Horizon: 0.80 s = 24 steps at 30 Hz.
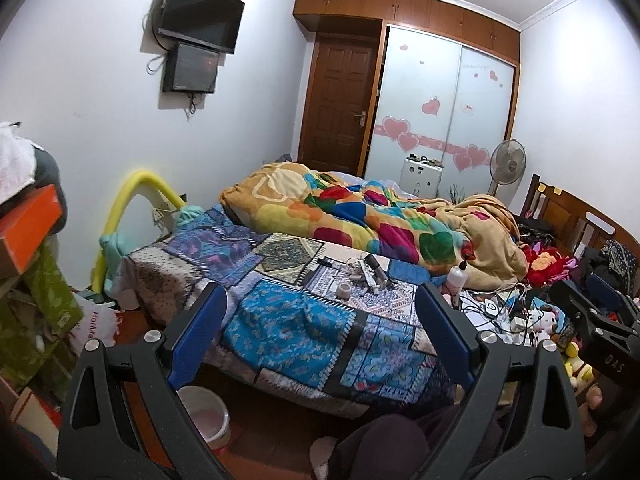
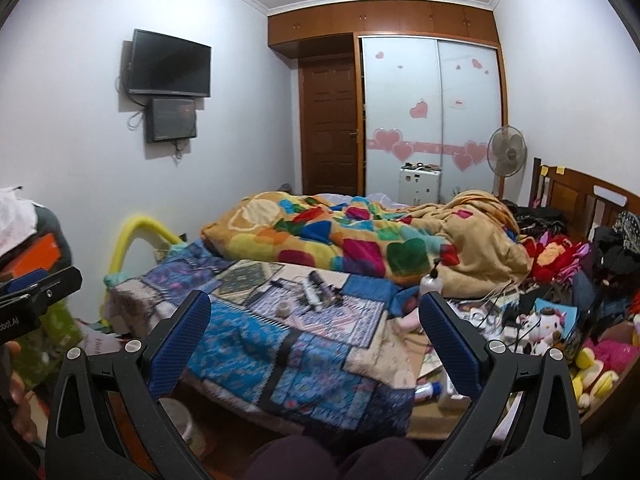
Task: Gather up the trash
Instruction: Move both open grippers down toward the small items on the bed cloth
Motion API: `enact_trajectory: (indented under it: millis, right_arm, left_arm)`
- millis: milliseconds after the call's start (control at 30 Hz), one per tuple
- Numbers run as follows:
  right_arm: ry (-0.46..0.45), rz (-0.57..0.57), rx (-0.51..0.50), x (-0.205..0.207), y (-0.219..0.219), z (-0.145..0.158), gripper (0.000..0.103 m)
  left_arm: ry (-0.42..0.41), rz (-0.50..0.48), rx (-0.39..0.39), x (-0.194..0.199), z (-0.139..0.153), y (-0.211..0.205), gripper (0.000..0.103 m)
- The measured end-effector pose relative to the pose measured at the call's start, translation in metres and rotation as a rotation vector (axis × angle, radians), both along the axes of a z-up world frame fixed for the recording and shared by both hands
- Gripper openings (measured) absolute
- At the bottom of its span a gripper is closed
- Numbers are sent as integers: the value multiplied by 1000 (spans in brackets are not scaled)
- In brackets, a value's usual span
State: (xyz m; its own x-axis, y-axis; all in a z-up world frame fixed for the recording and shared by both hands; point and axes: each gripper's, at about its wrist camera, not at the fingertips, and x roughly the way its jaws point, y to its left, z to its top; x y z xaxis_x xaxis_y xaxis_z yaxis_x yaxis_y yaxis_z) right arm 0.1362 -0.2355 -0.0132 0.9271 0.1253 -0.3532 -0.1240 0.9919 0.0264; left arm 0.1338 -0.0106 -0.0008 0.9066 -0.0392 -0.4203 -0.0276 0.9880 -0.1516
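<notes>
Bedroom with white walls; a wooden door [image 1: 340, 104] and a sliding wardrobe [image 1: 440, 108] bearing pink heart stickers stand at the far end. A television [image 1: 200, 8] is mounted on the left wall with a smaller screen [image 1: 191, 68] just below it.

The bed [image 1: 300, 320] fills the middle of both views, covered by a blue patchwork spread. A multicoloured blanket [image 1: 360, 216] lies bunched across its far half. A standing fan [image 1: 508, 160] is near the wardrobe.

Left claw [image 1: 320, 320]: blue-padded fingers wide apart, holding nothing, raised above the near edge of the bed. Right claw [image 2: 314, 320]: likewise wide open and empty, over the same edge.

A pale waste bin [image 1: 204, 412] stands on the floor beside the bed, below and just inside the left claw's left finger.

A cluster of small items [image 1: 368, 276] lies on the spread ahead of both claws, well apart from the fingertips; which of them is trash cannot be told. A small roll [image 1: 343, 290] lies at the near side of the cluster. A white bottle [image 1: 458, 276] stands upright to the right, against the blanket. Soft toys and cables crowd the bed's right side.
</notes>
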Motion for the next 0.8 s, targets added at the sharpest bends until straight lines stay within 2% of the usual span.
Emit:
enact_trajectory:
  millis: [267, 333, 567, 667, 800]
  right_arm:
    - [71, 37, -18, 79, -22, -17, 103]
    - [77, 40, -35, 96, -23, -22, 103]
    - [125, 100, -70, 168, -28, -51, 103]
    - [150, 125, -69, 197, -28, -64, 102]
    - [186, 168, -92, 235, -25, -78, 98]
  left_arm:
    - [48, -3, 5, 94, -24, -18, 95]
    - [57, -4, 6, 113, -32, -21, 90]
    - [144, -20, 30, 200, -79, -34, 87]
    - [192, -39, 2, 230, -99, -36, 87]
    - [254, -47, -74, 275, -131, -31, 87]
